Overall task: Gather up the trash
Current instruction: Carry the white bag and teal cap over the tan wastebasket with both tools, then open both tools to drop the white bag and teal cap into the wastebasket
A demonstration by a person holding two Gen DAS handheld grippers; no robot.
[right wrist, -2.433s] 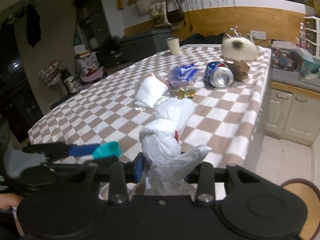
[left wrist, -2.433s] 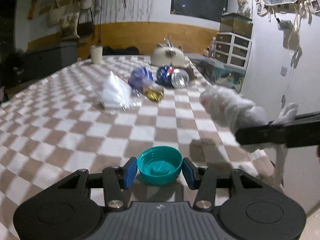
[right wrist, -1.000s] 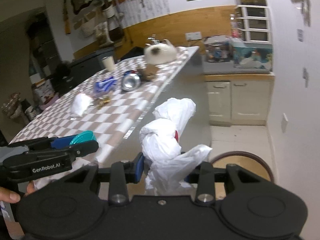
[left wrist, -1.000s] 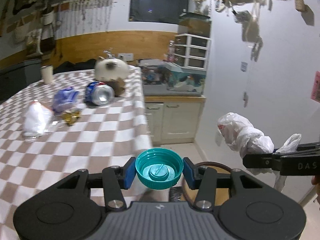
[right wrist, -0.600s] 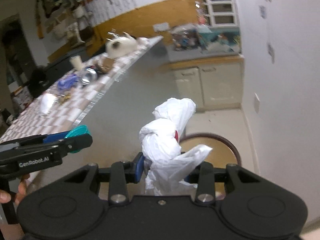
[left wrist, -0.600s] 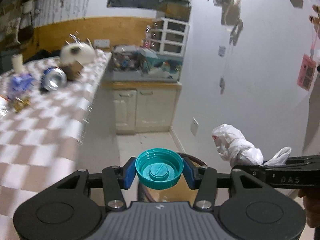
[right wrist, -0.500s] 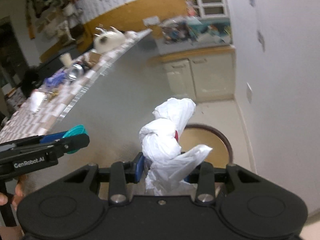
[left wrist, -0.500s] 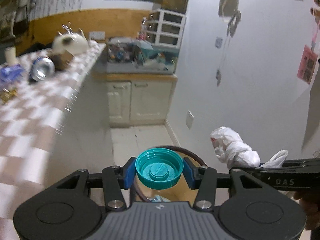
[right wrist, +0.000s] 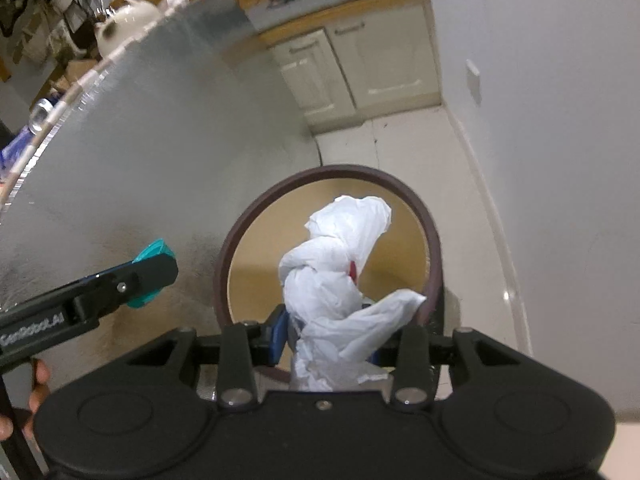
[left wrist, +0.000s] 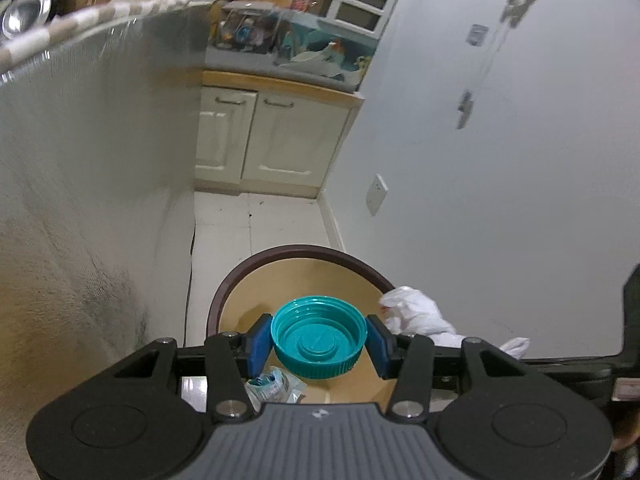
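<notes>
The left gripper [left wrist: 319, 345] clamped its blue-padded jaws on a round teal cap [left wrist: 319, 343] with a ribbed plastic skirt, hollow side up. The right gripper's [right wrist: 328, 340] jaws pinched a crumpled white plastic bag [right wrist: 334, 280], knotted and glossy. Both hung over a round bin [right wrist: 434, 248] with a dark brown rim and smooth tan inner wall; a small wrapper [left wrist: 272, 386], perhaps foil, lay inside.
</notes>
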